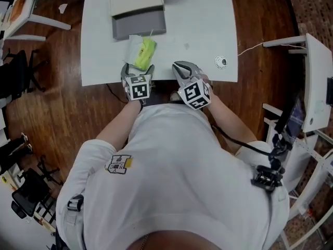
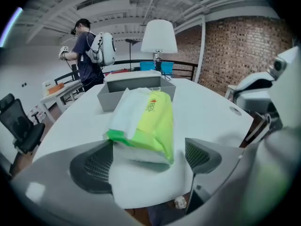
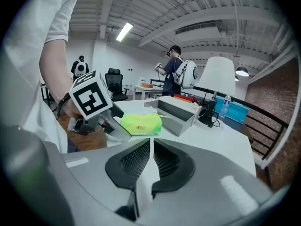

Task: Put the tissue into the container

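The left gripper has its jaws spread wide. The near end of the tissue pack lies on the table between them. There is a clear gap to the right-hand pad, so the pack is flanked rather than clamped. In the head view this gripper sits at the table's near edge, pointing away from the person, with the left forearm reaching forward and slightly inward from the body.

The right gripper has its jaws brought together, with only a thin slit left between the pads and nothing held. It rests beside the left one at the same edge of the white table, angled a little toward it. The right forearm comes in from the person's right side.

The green-and-white pack lies flat on the table, just short of the grey container, which stands open further along the table. A white lamp rises behind the container.
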`<state>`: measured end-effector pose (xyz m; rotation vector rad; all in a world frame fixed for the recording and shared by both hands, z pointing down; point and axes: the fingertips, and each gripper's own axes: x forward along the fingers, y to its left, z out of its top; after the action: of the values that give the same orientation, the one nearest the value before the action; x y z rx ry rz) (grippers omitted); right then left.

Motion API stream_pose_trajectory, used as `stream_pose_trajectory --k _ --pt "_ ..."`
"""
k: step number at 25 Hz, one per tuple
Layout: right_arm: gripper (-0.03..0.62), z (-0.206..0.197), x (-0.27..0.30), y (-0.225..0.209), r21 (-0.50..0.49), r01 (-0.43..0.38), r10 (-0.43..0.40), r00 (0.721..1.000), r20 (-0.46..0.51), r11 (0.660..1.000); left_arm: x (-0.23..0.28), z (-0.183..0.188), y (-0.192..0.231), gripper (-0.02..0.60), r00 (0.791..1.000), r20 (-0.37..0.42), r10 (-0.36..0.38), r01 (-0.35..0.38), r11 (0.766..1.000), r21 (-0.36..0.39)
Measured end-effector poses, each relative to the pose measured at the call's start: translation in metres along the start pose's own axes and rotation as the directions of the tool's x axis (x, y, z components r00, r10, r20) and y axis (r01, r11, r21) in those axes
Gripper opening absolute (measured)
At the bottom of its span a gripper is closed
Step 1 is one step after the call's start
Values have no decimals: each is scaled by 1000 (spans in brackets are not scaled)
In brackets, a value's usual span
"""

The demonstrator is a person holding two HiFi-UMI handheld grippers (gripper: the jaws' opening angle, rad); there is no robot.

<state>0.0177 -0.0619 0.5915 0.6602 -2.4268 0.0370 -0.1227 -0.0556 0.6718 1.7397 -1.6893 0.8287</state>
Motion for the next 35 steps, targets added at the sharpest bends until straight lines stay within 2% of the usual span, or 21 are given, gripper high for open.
stream_pose_trajectory --k 3,6,8,10,12,15,17,20,24,30,32,35 --pt "59 12 27 -7 -32 -43 43 999 -25 999 5 -1 15 463 999 10 -38 36 992 123" --pt "130 21 62 -7 -49 -103 99 992 -81 993 11 1 35 471 996 16 -86 79 966 247" --pt "154 24 82 -4 -59 -143 135 984 -120 988 14 4 49 471 993 12 -118 109 944 311" --pt "169 25 98 2 -62 -178 167 973 -157 982 17 8 60 471 988 0 -152 141 913 383" --pt "170 24 107 10 -64 -201 187 966 -181 977 19 13 69 412 984 -11 -180 165 873 458" --pt "167 23 115 23 -70 -217 200 960 -197 974 21 18 79 375 974 -19 -226 199 815 544" --pt "161 25 118 30 -70 -217 199 959 -204 974 19 22 85 337 969 -9 -246 208 799 564" --pt "149 23 117 34 -63 -204 187 959 -212 977 16 25 90 310 965 9 -262 210 793 572" --pt "133 19 115 33 -47 -179 165 963 -213 983 15 25 90 301 961 23 -276 211 784 583" --pt "114 17 105 33 -24 -142 135 973 -189 990 -5 23 85 296 952 26 -306 224 752 619" --pt "110 22 101 35 -23 -130 124 978 -168 991 -20 34 88 296 947 54 -316 211 744 634" --pt "104 33 94 36 -29 -103 99 987 -126 994 -41 70 95 296 938 122 -326 172 740 650"
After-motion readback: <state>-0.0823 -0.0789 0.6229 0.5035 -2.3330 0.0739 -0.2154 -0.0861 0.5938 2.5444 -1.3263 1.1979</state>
